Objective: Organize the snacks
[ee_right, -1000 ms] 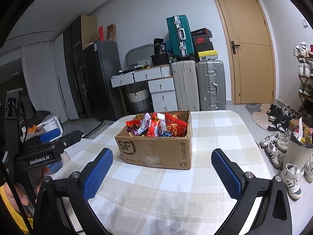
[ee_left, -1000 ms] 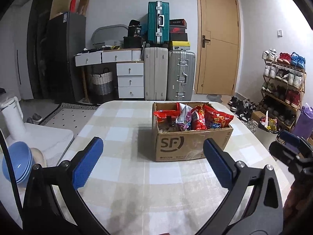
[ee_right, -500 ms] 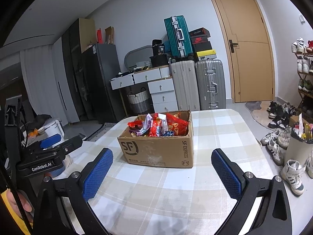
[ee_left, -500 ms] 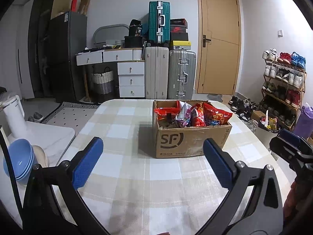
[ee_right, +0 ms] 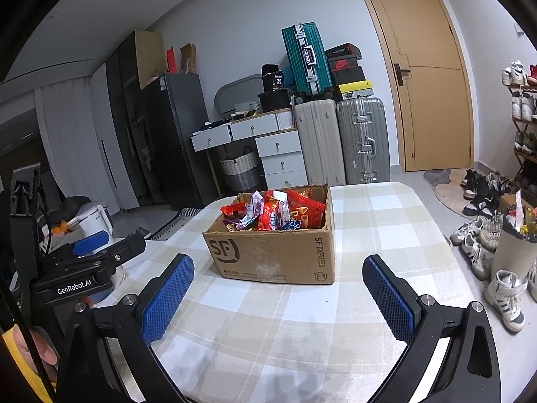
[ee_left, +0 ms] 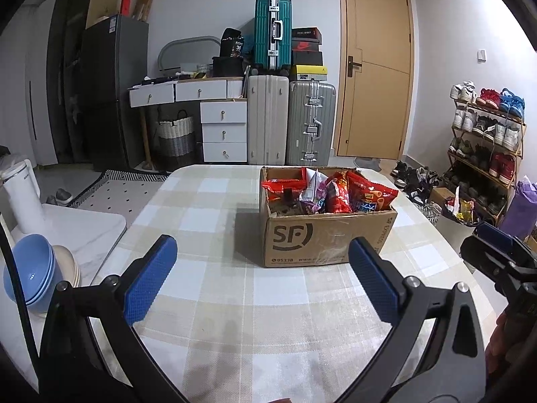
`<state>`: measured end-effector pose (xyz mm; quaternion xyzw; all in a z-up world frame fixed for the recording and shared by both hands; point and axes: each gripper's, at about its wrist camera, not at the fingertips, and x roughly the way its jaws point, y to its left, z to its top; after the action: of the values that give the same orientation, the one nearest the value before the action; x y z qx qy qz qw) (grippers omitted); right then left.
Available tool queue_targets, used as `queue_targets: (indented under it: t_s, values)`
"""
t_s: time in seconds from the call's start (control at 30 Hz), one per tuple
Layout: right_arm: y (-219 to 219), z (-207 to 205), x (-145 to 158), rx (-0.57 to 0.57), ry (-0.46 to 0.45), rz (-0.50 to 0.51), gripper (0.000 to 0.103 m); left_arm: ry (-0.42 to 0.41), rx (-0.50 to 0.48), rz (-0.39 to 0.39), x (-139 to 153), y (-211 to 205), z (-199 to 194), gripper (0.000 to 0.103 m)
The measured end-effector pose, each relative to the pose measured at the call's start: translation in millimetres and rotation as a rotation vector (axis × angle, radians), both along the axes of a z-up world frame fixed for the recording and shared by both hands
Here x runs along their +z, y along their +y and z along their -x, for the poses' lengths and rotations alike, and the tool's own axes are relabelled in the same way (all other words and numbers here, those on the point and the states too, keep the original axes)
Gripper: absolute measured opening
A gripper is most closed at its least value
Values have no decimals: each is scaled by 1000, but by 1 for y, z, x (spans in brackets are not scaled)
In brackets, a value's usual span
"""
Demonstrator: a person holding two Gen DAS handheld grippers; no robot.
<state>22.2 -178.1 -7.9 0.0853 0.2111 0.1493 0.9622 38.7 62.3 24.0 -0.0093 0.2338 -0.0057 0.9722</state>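
Sitting toward the far half of a checked beige-and-white worktop, a brown cardboard box marked "SF" holds a heap of snack packets, mostly red foil bags with a few purple and white wrappers between them; the printing on the packets is too small to read, and how deep the pile goes is hidden by the box walls. The box flaps are torn off or folded in, leaving a ragged top edge, and the packets rise slightly above it. Both tools hover low over the near part of the worktop, well apart from the box. The left tool has its blue-padded fingers spread wide with nothing between them, and the right tool is likewise spread wide and empty. Each tool's body is cut off by the bottom of its own view. From the left wrist view the right tool shows only as a dark shape at the right edge; from the right wrist view the left tool appears at the left, with part of a hand below it, mostly out of frame. Bare cloth lies in front of the box and to its left, giving open room there; the worktop's right edge drops away close beside the box, with shoes on the floor beyond. A stack of bowls sits on a lower white surface off the left edge.
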Motion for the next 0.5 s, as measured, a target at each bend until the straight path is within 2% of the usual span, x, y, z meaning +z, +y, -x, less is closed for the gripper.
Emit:
queue_targets:
  t_s: [0.5]
  values:
    - [0, -1, -1, 6, 10, 9, 102, 2, 3, -8, 1, -2, 0, 102]
